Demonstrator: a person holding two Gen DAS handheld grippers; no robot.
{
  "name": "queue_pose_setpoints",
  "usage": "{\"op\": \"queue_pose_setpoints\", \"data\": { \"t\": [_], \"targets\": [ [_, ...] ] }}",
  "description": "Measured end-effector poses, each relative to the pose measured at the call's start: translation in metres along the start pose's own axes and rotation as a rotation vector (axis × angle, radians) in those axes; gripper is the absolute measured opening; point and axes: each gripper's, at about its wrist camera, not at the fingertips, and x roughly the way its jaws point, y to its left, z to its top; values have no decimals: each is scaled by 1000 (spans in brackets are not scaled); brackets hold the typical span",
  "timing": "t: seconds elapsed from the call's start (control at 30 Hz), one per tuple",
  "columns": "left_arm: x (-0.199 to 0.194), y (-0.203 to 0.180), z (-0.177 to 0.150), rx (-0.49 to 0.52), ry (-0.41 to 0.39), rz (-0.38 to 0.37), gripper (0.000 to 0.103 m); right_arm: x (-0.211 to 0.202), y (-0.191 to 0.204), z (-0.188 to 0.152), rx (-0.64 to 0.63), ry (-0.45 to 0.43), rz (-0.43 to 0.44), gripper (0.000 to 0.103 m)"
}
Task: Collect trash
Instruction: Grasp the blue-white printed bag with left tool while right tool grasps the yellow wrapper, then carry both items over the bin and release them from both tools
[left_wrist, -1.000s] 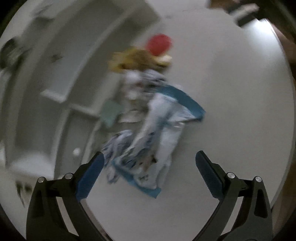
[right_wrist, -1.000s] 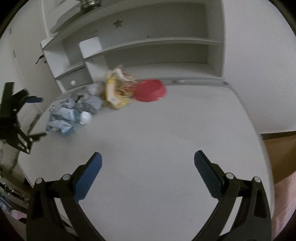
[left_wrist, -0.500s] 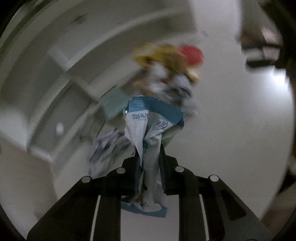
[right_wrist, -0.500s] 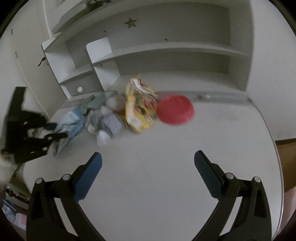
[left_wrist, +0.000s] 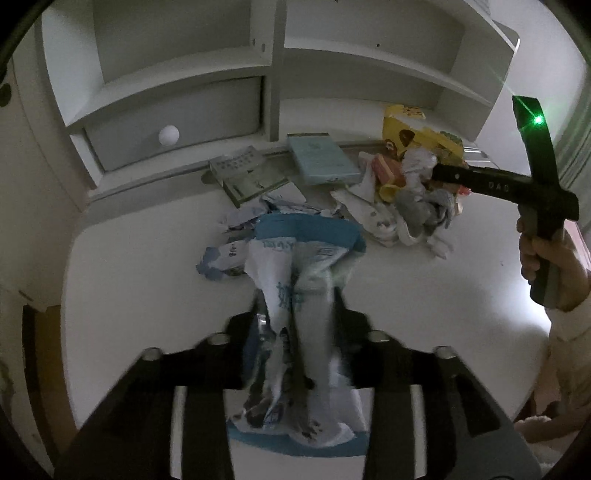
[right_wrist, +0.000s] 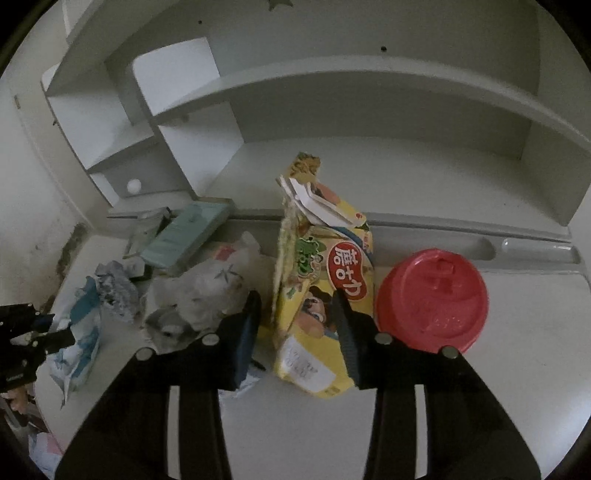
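Observation:
A trash heap lies on a white desk (right_wrist: 498, 406). In the left wrist view my left gripper (left_wrist: 299, 306) has a crumpled blue and white wrapper (left_wrist: 291, 266) bunched between its pads; the jaws are opening but both pads touch it. In the right wrist view my right gripper (right_wrist: 297, 325) is closing on an upright yellow snack bag (right_wrist: 325, 273), which fills the gap between the jaws. A red cup lid (right_wrist: 432, 299) lies just right of the bag. Crumpled white paper (right_wrist: 207, 291) lies to its left. At the left edge the wrapper (right_wrist: 81, 332) hangs from the left gripper (right_wrist: 40, 325).
A white shelf unit (right_wrist: 332, 85) with a knobbed drawer (left_wrist: 168, 134) backs the desk. A pale teal box (left_wrist: 321, 158) and a flat packet (left_wrist: 251, 177) lie along its base. A person's hand (left_wrist: 535, 258) grips the right tool. Bare desk lies to the right, beyond the lid.
My left gripper went from open above the heap to shut on the blue and white wrapper, and rolled. My right gripper moved in across the desk and its jaws closed in around the yellow bag.

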Motion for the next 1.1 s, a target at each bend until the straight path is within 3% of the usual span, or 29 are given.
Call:
{"op": "queue_pose_setpoints", "data": {
  "t": [0.07, 0.13, 0.2, 0.27, 0.57, 0.83, 1.1],
  "targets": [
    [7, -1, -4, 0, 19, 3, 51, 0, -2, -2, 13, -2, 23, 14],
    [18, -4, -8, 11, 48, 19, 51, -3, -1, -4, 8, -7, 38, 13],
    [25, -5, -14, 9, 57, 13, 45, -9, 1, -4, 7, -24, 54, 12],
    [21, -2, -15, -10, 33, 22, 37, -23, 3, -2, 1, -62, 47, 12],
    [-34, -2, -16, -63, -117, 44, 33, -90, 3, -8, 15, -203, 54, 12],
    [-58, -36, -25, -49, -172, 13, 33, -135, -19, -64, 120, -240, 90, 12],
    [-85, -113, -29, 65, -234, -27, 32, -180, -29, -117, 143, -238, 118, 12]
  ]
}}
